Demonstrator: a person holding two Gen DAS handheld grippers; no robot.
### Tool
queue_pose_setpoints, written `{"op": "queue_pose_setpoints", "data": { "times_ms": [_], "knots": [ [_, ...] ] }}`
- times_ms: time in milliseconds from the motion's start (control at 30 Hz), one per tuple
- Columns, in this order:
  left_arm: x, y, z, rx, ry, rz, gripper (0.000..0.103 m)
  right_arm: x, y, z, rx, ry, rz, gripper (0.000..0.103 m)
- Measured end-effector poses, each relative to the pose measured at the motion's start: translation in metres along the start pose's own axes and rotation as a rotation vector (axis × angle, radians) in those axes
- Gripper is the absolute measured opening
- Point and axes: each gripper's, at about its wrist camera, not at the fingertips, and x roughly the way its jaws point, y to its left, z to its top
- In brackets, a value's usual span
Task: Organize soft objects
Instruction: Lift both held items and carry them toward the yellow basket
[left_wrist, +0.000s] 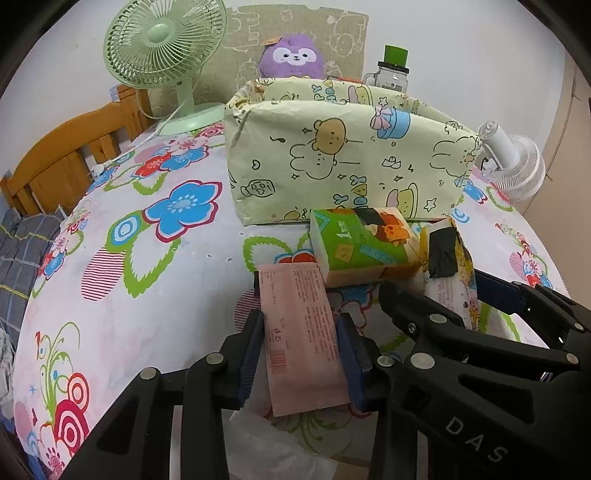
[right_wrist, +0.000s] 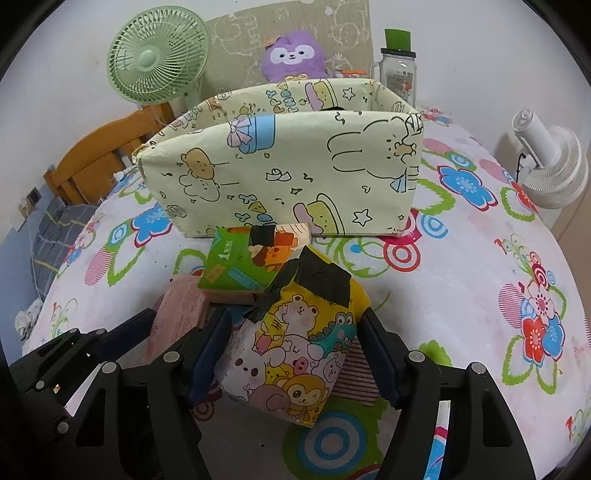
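Observation:
My left gripper is shut on a pink tissue pack that stands between its blue pads. My right gripper is shut on a yellow cartoon tissue pack patched with black tape. A green tissue pack lies between the two on the floral tablecloth, just in front of the pale yellow fabric storage box. In the right wrist view the green pack and the box sit behind the held yellow pack. The pink pack and left gripper show at lower left there.
A green desk fan stands back left, a white fan at the right. A purple plush and a clear jar with a green lid stand behind the box. A wooden headboard borders the left.

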Motion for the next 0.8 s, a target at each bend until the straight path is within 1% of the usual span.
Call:
{"op": "queue_pose_setpoints", "data": {
  "times_ms": [367,800],
  "knots": [
    [-0.017,0.0,0.001,0.001,-0.037,0.022,0.041,-0.018,0.002,0.001,-0.001,-0.038,0.012,0.072],
    [-0.052,-0.004,0.015,0.01,-0.119,0.022,0.041,-0.056,0.006,0.015,0.002,-0.119,0.02,0.072]
  ]
}}
